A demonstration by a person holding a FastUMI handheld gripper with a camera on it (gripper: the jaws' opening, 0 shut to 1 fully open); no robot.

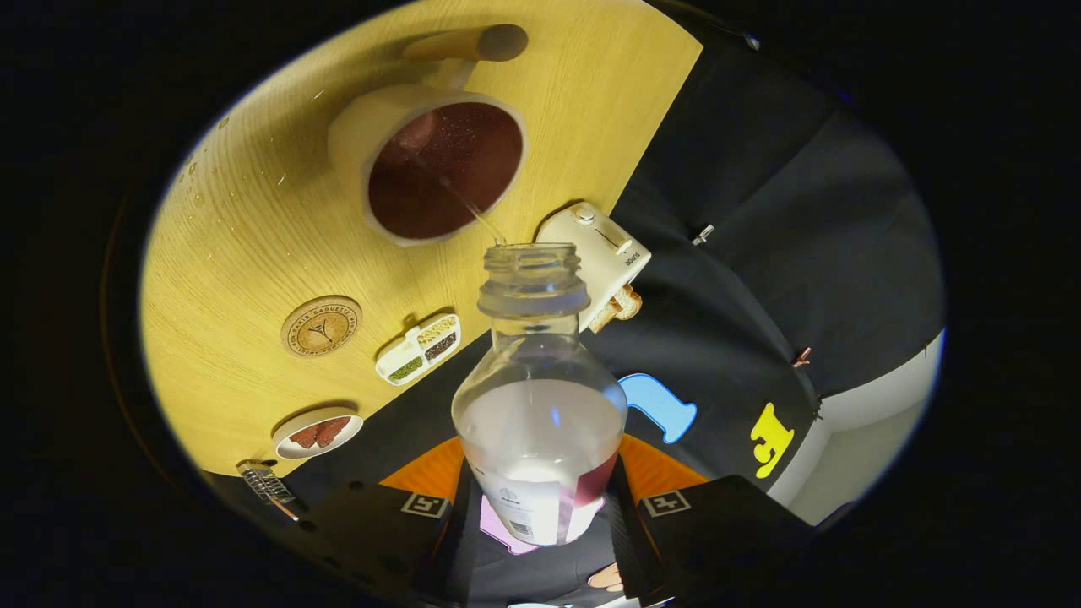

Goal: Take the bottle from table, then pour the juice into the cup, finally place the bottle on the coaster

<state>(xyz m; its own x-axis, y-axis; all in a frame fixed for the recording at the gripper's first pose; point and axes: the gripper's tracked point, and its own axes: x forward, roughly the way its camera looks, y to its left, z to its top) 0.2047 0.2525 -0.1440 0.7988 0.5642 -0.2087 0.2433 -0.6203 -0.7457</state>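
My gripper (540,515) is shut on a clear plastic bottle (540,397), its two fingers pressing the labelled lower body. The bottle is tipped, open mouth pointing toward a white cup (426,165) beyond the fingers. A thin stream of juice (469,207) runs from the mouth into the cup, which holds dark red juice. A little red juice is left at the bottle's base. A round wooden coaster (321,326) lies on the wooden table (245,253), beside the cup and apart from it.
A white toaster (601,257) with bread stands by the table's edge. Near the coaster sit a white divided box of grains (419,348) and a small plate with brown food (317,432). Droplets dot the tabletop. A small metal grater-like object (266,483) lies near the plate.
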